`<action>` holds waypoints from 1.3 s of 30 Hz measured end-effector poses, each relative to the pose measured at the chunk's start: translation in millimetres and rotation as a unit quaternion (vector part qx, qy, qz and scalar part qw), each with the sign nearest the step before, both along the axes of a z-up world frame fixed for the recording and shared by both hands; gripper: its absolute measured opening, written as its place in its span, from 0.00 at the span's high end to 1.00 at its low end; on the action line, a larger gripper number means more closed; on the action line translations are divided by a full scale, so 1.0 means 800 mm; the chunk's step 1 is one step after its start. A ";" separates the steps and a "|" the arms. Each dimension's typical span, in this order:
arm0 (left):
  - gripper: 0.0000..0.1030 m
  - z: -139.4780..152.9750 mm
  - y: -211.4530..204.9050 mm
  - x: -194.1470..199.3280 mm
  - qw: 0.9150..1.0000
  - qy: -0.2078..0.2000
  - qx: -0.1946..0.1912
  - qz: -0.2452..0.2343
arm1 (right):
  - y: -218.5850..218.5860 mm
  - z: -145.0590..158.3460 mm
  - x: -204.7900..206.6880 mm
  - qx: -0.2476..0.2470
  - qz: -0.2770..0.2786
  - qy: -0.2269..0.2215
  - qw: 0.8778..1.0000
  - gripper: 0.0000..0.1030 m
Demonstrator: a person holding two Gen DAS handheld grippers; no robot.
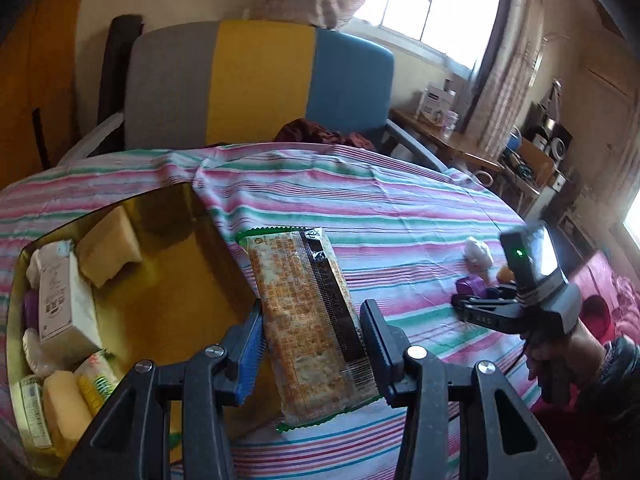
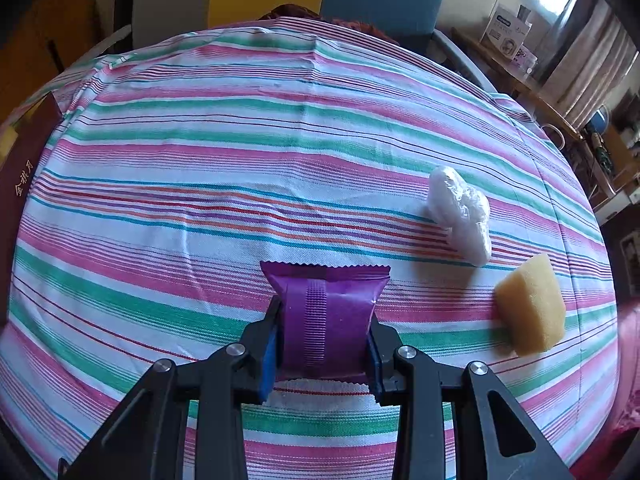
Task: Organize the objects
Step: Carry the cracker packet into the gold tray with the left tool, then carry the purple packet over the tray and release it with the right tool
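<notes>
We hold cracker pack (image 1: 308, 320), left gripper (image 1: 312, 344) jaws clamped on it, beside gold tin (image 1: 168, 208) already part filled. Right gripper (image 2: 324, 344) jaws clamped on purple packet (image 2: 326, 312) on table (image 2: 240, 160). Left to collect: white wrapped lump (image 2: 460, 210), yellow sponge (image 2: 532, 306).

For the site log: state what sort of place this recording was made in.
Probably a lived-in home room, not a lab. A striped cloth covers the table, a padded grey, yellow and blue chair stands behind it, and a curtained window lights a cluttered side table.
</notes>
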State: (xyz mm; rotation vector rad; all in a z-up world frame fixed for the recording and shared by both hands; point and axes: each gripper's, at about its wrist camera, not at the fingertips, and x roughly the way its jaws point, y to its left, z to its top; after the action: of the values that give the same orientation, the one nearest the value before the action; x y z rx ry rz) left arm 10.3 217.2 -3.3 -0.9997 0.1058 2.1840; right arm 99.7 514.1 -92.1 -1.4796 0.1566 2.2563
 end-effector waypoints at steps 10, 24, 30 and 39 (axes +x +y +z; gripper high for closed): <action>0.55 -0.037 -0.096 -0.103 0.989 -0.081 0.003 0.125 | -0.001 -0.001 -0.003 0.008 0.004 -0.004 1.000 0.65; 0.54 -0.084 -0.087 -0.184 0.978 -0.099 -0.078 0.169 | -0.001 0.000 -0.003 0.010 0.004 -0.006 1.000 0.65; 0.55 -0.087 -0.086 -0.195 0.977 -0.103 -0.086 0.166 | -0.002 0.000 -0.003 0.010 0.003 -0.006 1.000 0.65; 0.55 -0.056 -0.116 -0.165 0.978 -0.045 -0.078 0.188 | -0.002 0.001 -0.003 0.010 0.003 -0.006 1.000 0.65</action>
State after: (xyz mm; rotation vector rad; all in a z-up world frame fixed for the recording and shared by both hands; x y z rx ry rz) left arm -121.7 124.5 -47.9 -1.2935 0.0489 2.4958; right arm 97.5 512.6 -91.4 -1.4846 0.1255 2.2463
